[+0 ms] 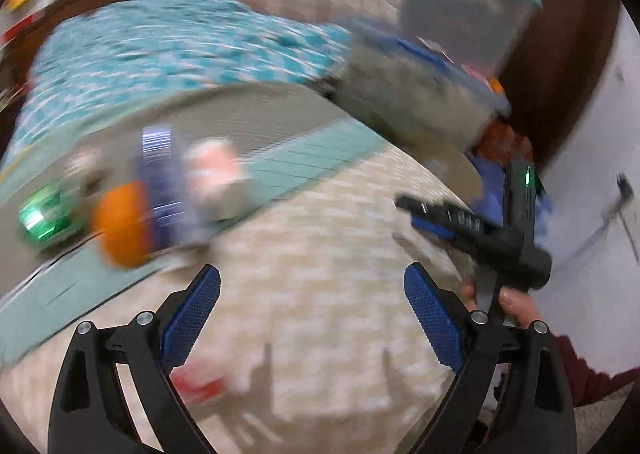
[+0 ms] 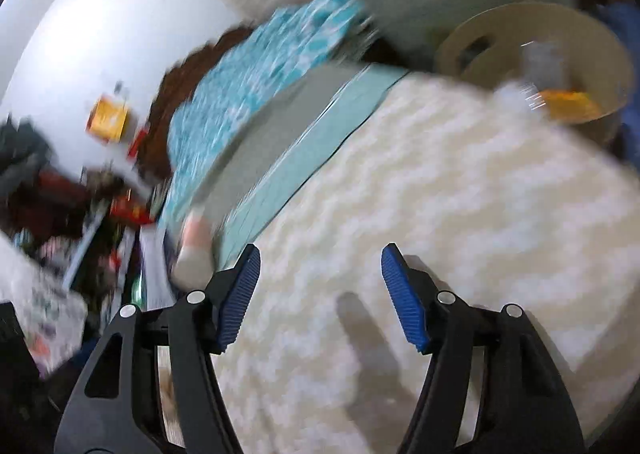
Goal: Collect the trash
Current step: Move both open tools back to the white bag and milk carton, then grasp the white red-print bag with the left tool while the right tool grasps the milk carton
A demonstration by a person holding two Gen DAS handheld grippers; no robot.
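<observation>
Both views are motion-blurred. In the left wrist view my left gripper is open and empty over a cream textured cover. Ahead to its left lie trash pieces: an orange piece, a blue and white wrapper, a pink and white crumpled piece and a green shiny can. A red scrap lies by the left finger. The right gripper shows at the right, held by a hand. In the right wrist view my right gripper is open and empty. A tan round bin at the upper right holds an orange item.
A teal patterned blanket and a grey and teal mat lie beyond the cover. A clear storage box with a teal lid stands at the back right. Cluttered shelves are at the left of the right wrist view. White wall is behind.
</observation>
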